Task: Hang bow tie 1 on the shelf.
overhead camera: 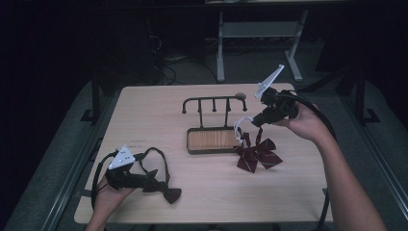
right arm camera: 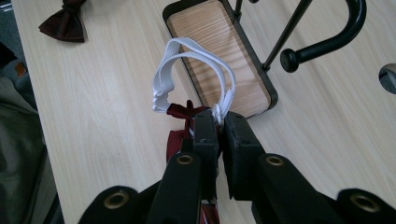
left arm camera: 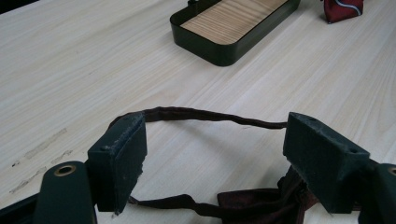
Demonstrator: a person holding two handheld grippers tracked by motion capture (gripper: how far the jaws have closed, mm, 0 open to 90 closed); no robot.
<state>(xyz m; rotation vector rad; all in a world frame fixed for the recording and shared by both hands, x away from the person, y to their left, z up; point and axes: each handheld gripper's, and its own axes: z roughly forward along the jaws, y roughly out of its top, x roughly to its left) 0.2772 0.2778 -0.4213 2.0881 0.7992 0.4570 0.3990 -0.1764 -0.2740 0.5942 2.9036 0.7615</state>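
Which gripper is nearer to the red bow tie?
Right. The right gripper is shut on the white strap of the red bow tie; the left gripper sits across the table by the dark bow tie.

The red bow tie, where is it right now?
In the high view the red bow tie sits right of centre on the table, just right of the wooden tray. The right gripper pinches its white strap.
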